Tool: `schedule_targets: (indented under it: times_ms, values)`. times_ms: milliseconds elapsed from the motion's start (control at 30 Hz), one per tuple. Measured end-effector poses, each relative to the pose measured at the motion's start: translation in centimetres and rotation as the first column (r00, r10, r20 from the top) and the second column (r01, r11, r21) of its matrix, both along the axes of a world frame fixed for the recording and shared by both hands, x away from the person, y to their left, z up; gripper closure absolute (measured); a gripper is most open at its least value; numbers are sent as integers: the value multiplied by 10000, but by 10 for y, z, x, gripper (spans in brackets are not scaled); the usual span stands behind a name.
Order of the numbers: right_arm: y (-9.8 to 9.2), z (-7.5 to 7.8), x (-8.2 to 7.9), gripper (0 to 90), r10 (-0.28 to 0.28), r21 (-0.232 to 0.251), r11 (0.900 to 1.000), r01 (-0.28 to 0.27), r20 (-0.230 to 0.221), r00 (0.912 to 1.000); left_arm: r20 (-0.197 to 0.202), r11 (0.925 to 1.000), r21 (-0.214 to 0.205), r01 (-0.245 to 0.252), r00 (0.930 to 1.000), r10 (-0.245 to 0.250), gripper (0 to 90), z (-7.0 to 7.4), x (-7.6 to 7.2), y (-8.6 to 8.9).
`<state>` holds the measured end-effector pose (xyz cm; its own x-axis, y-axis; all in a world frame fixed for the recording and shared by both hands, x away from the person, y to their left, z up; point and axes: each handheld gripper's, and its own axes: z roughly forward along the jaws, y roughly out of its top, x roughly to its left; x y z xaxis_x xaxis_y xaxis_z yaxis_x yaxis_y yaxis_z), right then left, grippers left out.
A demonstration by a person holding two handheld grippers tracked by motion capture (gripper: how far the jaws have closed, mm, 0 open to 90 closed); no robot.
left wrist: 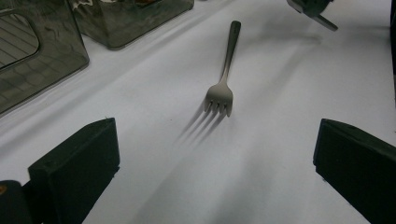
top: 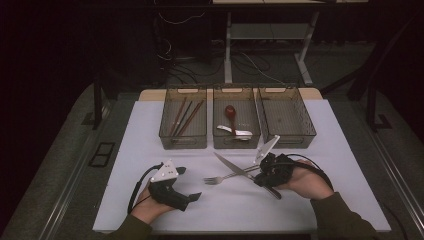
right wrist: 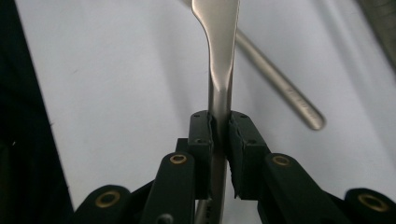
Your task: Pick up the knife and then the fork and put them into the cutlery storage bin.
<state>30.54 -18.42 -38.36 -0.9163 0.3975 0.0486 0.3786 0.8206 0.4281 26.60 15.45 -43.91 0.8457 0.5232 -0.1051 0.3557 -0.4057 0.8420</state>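
Knife (top: 231,165) lies gripped by its handle in the right gripper (top: 267,175) at lower centre-right of the high view, its long axis running diagonally, blade tip pointing to the upper left of the frame and handle end poking out to the lower right. In the right gripper view the jaws are clamped close on the knife's (right wrist: 219,56) narrow metal shank, the blade rising straight up toward the top edge. Beneath the blade a fork (top: 225,177) rests on the white table (top: 300,210), tines pointing left, handle reaching right toward the gripper, so the two cross. In the left gripper view the fork (left wrist: 223,74) lies in the middle with its tines toward the camera. Three dark see-through bins stand in a row in the upper middle: the left bin (top: 183,141) holds chopsticks (top: 183,118), the middle bin (top: 236,142) a reddish spoon (top: 231,114) and a pale utensil (top: 235,132), the right bin (top: 290,137) shows nothing I can make out. At lower left the left gripper (top: 190,184) has its jaws spread wide, nothing between them.
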Motion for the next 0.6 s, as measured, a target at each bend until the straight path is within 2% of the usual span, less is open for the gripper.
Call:
schedule_targets:
  times_ms: [133, 300, 333, 467, 600]
  values:
    - [-10, 1, 6, 791, -494, 540, 9974, 483, 192, 9986, -1, 10000, 7, 3, 10000, -3, 0, 0, 0, 0]
    - [-22, 3, 12, 791, -1235, 1201, 9857, 1182, 377, 9916, -9, 10000, 9, 8, 10000, -8, 0, 0, 0, 0]
    - [-24, 3, 12, 791, -1420, 1397, 9807, 1367, 282, 9895, -13, 10000, 1, 2, 10000, -2, 0, 0, 0, 0]
    - [-32, 4, 16, 791, -1920, 1866, 9655, 1815, 399, 9806, -54, 10000, 7, -13, 10000, 13, 0, -1, 0, 0]
    - [-43, 5, 20, 791, -2394, 2402, 9456, 2196, 565, 9693, -59, 10000, 9, -10, 10000, 10, 0, -1, 0, 0]
